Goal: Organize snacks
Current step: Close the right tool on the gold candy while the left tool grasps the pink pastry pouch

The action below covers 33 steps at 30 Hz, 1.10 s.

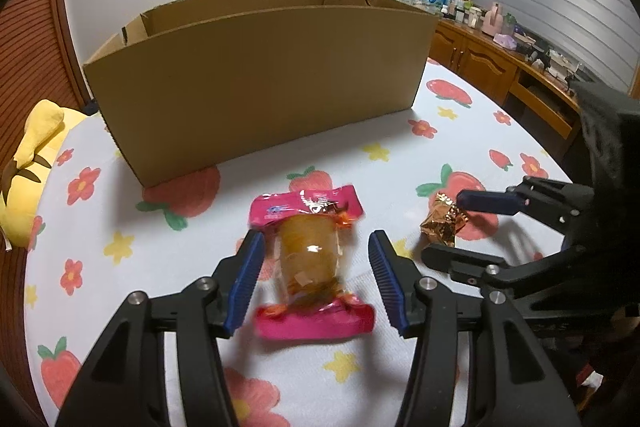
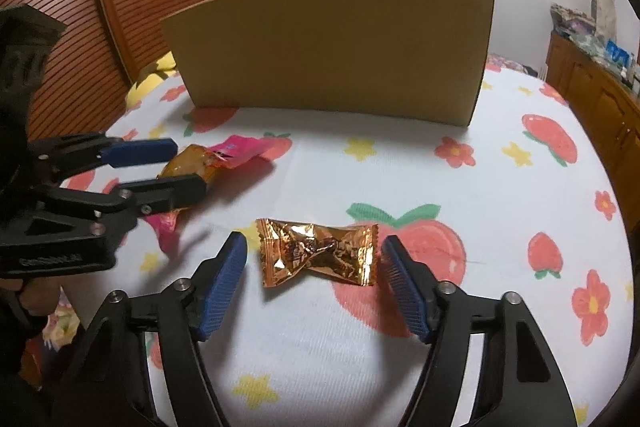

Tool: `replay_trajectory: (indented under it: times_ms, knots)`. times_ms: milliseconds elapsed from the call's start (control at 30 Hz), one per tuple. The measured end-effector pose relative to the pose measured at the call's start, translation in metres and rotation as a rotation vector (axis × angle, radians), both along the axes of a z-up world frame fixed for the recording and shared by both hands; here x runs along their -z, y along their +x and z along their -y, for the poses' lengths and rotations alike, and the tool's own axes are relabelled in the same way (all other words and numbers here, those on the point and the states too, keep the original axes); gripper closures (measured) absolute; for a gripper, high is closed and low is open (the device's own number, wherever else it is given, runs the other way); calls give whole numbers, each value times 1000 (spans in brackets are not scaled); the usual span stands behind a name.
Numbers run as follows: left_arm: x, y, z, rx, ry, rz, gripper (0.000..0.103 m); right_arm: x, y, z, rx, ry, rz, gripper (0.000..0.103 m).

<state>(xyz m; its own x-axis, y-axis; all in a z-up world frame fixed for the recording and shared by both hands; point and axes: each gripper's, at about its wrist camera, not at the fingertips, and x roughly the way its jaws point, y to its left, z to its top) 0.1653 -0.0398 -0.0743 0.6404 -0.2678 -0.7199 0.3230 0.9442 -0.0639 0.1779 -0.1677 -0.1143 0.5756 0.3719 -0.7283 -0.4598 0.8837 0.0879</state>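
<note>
Your left claw point(image 1: 316, 283) is spread wide with nothing in it, and the pink pack point(image 1: 314, 263) lies right between its blue pads point(image 1: 247, 279), straight ahead of the wrist. The pack's long axis runs away from you, along the fingers, so the pads face its two long sides across the narrow waist. Neither pad seems to touch it; there is a gap on each side.

Your right claw point(image 2: 314, 283) is equally wide and empty. The gold candy point(image 2: 318, 251) sits between its pads, but with its long axis crosswise, crimped ends pointing at the two fingers. Closing here would, I judge, squeeze it end to end and buckle the foil rather than pinch the lump in the middle.

Each claw is nearest its own snack; the left is by the pink pack, the right by the gold one. Both snacks lie on the sheet point(image 2: 320, 355) towards its near edge, with the box point(image 1: 256, 75) standing well apart behind them, open at the top, its plain near wall facing you.

The pink pack is glossy film, clear in the middle over a rounded yellow-orange filling, with flat pink sealed ends. The gold candy is crinkled metallic foil with saw-tooth ends. The sheet is soft cloth printed with strawberries and flowers; the box is stiff brown cardboard.
</note>
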Motion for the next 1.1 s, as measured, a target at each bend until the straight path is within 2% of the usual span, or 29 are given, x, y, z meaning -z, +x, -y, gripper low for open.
replay_trajectory:
  times_ms: [100,233,733,1100]
  knots:
    - [-1,-1,-4,-6,-4,3,49,3,1,-3,3,-28,-3,41]
    - [6,4,-8,-22,-5,-22,48,5,0,-5,11,-51,13,43]
    - [8,4,0,6,-24,-36,46,8,-3,-10,14,-92,43,43]
    - [18,13,1,-5,-29,-84,46,8,-4,-12,15,-100,49,43]
